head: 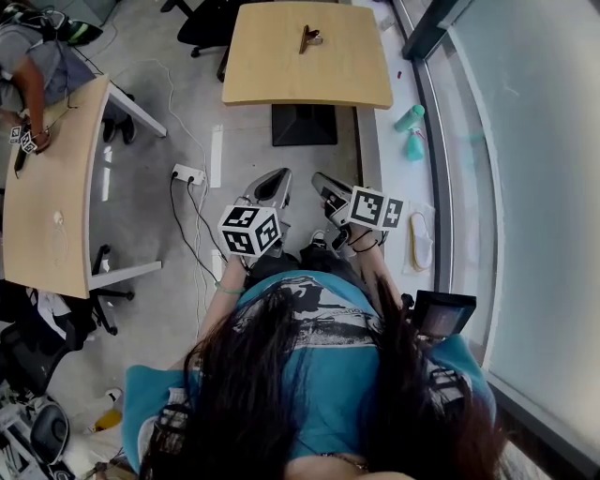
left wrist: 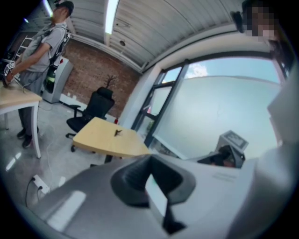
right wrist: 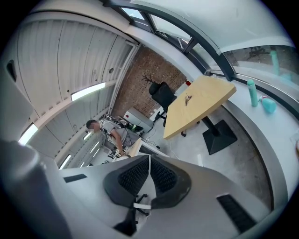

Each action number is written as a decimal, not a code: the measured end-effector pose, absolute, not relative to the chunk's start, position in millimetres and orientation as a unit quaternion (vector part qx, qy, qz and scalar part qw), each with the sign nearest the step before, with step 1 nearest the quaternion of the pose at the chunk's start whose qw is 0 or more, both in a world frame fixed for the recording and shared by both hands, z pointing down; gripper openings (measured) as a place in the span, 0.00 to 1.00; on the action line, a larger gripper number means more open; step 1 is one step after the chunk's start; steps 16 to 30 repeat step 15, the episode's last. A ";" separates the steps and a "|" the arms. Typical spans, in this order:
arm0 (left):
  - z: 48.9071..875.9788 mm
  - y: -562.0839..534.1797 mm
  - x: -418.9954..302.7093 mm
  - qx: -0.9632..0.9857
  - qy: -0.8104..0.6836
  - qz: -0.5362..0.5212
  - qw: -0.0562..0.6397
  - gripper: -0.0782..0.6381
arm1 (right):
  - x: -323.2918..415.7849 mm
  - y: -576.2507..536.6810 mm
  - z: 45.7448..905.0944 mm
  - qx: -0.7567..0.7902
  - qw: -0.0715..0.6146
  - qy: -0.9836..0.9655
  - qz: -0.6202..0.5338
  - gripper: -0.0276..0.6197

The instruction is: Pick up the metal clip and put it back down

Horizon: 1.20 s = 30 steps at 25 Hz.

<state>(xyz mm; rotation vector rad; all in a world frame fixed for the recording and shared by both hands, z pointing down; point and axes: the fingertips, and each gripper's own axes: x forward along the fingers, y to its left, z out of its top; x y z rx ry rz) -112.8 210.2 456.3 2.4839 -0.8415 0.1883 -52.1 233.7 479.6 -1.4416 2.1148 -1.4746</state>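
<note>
Looking steeply down over a person's long dark hair and teal shirt, the head view shows both grippers held side by side close to the body, pointing ahead over grey floor. The left gripper [left wrist: 150, 162] has its dark padded jaws meeting at the tips with nothing between them. The right gripper [right wrist: 149, 161] has its ribbed jaws pressed together along a thin seam, also empty.

Well ahead of both grippers, across a stretch of floor, stands a light wooden tabletop [head: 281, 80] on a dark base. The metal clip [head: 310, 38] lies on it, near the far edge and slightly toward the right gripper's side, touching neither gripper.

Just ahead of the left gripper, a white power strip [head: 187, 173] lies on the floor with cables trailing from it. Beyond the right gripper, two teal bottles [head: 410, 131] stand on a ledge by the window. Beyond the tabletop stands a black office chair [head: 206, 23]. Far off on the left gripper's side, another person [head: 28, 70] leans over a second wooden table [head: 52, 197].
</note>
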 end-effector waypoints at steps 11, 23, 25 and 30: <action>464.0 218.0 -125.0 0.911 -0.307 0.075 0.266 0.11 | -55.9 240.7 485.2 -0.499 0.086 0.702 -0.501 0.08; 465.8 219.3 -128.0 0.910 -0.309 0.075 0.268 0.11 | -57.6 243.6 487.8 -0.499 0.085 0.699 -0.505 0.08; 465.8 219.3 -128.0 0.910 -0.309 0.075 0.268 0.11 | -57.6 243.6 487.8 -0.499 0.085 0.699 -0.505 0.08; 465.8 219.3 -128.0 0.910 -0.309 0.075 0.268 0.11 | -57.6 243.6 487.8 -0.499 0.085 0.699 -0.505 0.08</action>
